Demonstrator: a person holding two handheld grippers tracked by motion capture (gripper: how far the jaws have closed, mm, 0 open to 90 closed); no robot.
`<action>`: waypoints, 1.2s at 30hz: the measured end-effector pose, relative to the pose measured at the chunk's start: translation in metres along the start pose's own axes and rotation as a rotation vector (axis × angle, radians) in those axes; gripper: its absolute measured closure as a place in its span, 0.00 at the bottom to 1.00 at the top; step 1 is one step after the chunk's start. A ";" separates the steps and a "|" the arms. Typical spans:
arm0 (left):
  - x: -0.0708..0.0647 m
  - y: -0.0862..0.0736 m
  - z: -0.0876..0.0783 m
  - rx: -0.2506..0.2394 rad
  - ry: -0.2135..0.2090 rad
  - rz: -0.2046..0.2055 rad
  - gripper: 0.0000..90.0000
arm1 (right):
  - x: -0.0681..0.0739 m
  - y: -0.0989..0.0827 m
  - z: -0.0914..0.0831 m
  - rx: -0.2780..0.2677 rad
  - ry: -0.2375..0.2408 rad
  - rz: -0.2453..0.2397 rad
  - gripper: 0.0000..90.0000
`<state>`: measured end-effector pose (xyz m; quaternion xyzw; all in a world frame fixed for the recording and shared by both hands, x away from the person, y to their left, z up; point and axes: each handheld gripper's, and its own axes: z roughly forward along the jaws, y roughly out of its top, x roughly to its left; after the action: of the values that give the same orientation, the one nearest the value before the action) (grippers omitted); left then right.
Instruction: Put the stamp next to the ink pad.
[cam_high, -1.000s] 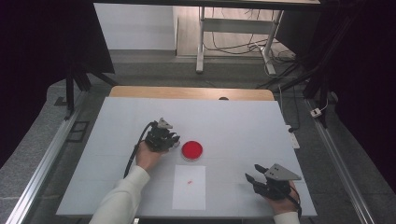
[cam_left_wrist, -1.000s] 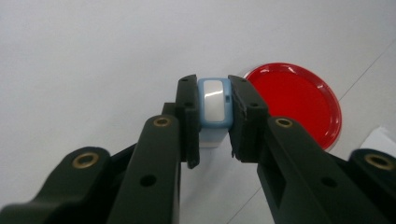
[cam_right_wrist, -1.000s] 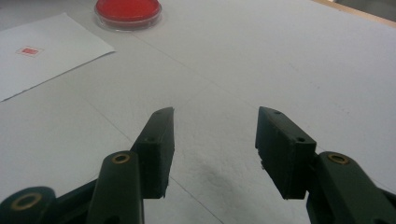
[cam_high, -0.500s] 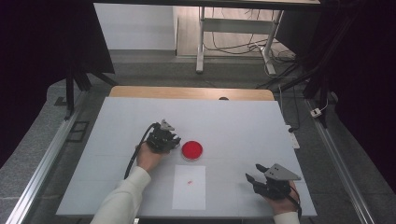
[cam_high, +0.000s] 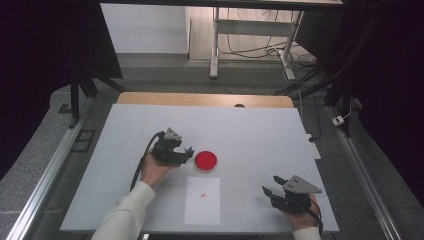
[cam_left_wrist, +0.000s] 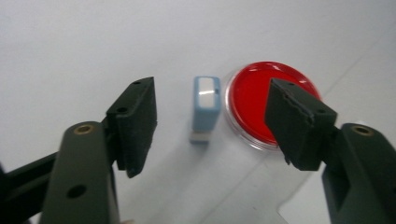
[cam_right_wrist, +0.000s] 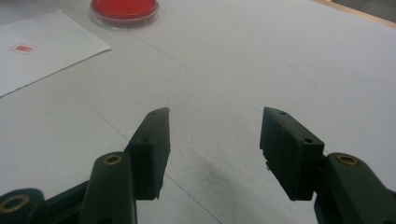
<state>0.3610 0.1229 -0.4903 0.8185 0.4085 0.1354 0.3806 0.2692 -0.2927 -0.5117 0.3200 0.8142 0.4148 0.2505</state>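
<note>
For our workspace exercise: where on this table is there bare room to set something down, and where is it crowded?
Free: the table's far half, between its back edge and the red dish; also the stretch between the paper and the right gripper. Crowded: the middle, where the left gripper, open, stands over a small blue stamp beside the dish, the paper just in front.

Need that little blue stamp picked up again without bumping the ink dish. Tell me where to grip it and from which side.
Grip the blue stamp across its two long flat sides, near the middle, coming from above. It stands apart beside the red ink dish, so keep one jaw in that narrow gap. The left gripper, whose jaws have just been opening, already straddles it without touching.
</note>
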 end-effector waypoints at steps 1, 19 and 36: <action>-0.001 -0.001 -0.003 -0.006 0.001 0.004 0.36 | 0.000 0.000 0.000 -0.002 0.002 -0.001 0.47; -0.020 -0.047 -0.068 -0.113 -0.020 0.044 0.33 | -0.003 0.004 -0.006 -0.065 0.055 -0.019 0.45; -0.028 -0.105 -0.103 -0.095 -0.020 0.057 0.33 | -0.005 0.004 -0.010 -0.091 0.079 -0.042 0.43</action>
<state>0.2295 0.1937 -0.4952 0.8123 0.3741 0.1571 0.4189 0.2670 -0.3000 -0.5026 0.2744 0.8103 0.4583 0.2411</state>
